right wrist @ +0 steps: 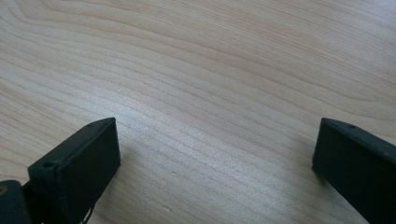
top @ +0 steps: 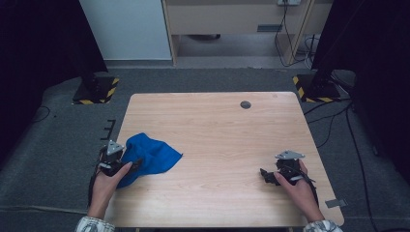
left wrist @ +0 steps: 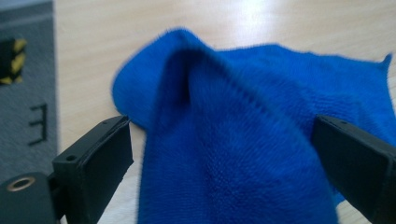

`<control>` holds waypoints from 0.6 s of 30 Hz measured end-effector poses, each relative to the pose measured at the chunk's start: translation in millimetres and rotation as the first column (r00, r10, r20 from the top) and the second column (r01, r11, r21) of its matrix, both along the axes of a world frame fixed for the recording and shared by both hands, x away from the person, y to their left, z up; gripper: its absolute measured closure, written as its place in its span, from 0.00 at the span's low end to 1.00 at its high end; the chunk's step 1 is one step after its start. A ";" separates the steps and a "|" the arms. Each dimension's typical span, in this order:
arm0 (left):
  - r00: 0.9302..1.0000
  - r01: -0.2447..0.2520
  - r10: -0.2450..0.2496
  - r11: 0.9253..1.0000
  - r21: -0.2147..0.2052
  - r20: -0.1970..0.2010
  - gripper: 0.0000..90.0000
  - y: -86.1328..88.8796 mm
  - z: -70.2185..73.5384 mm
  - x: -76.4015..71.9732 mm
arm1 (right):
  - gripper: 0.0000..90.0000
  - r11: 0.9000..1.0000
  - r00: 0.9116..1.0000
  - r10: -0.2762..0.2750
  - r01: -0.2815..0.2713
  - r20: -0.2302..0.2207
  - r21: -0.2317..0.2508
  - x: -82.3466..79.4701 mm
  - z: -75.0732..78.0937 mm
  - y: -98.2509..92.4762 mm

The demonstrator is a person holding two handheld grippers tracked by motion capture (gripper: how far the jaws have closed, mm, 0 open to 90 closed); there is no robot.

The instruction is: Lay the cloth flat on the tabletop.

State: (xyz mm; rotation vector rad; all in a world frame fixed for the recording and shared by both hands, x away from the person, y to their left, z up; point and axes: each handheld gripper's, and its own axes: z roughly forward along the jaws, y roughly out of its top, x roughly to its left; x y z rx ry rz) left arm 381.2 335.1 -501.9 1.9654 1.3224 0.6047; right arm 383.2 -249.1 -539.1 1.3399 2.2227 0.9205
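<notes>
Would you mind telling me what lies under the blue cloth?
The blue cloth rests on the wooden table, bare wood showing around it. Its raised fold sits between the open left claw jaws; anything beneath the fold is covered.

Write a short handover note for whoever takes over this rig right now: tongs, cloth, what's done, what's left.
Left tongs: open, jaws spread on either side of a raised fold of the blue cloth, not yet closed on it.
Right tongs: open, holding nothing, over bare wood at the table's near right side.
Cloth: crumpled at the near left edge of the table, partly bunched up.
Done: left tongs are placed at the cloth.
Left: probably close on the fold, then bring the right tongs over to help handle the cloth.
</notes>
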 end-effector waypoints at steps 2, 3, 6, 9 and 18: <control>1.000 -0.008 0.008 1.000 -0.006 -0.013 0.06 -0.4 -5.9 2.5 | 0.01 1.000 1.000 0.002 -0.002 0.002 -0.001 0.1 0.0 -0.1; 1.000 -0.010 0.010 1.000 -0.004 -0.022 0.06 -0.1 -8.7 3.8 | 0.01 1.000 1.000 0.002 -0.002 0.002 -0.001 0.1 0.0 -0.1; 0.999 0.003 -0.004 1.000 -0.027 -0.048 0.12 -0.6 -15.8 6.1 | 0.01 1.000 1.000 0.000 0.000 0.000 0.000 0.0 0.0 0.0; 0.995 0.025 -0.030 0.998 -0.052 -0.093 0.18 -3.5 -24.2 8.3 | 0.01 1.000 1.000 0.001 -0.001 0.002 -0.002 0.1 0.0 0.0; 0.988 0.113 -0.120 0.991 -0.069 -0.098 0.54 -13.0 -23.8 6.9 | 0.01 1.000 1.000 0.001 -0.001 0.001 -0.001 0.2 0.0 0.1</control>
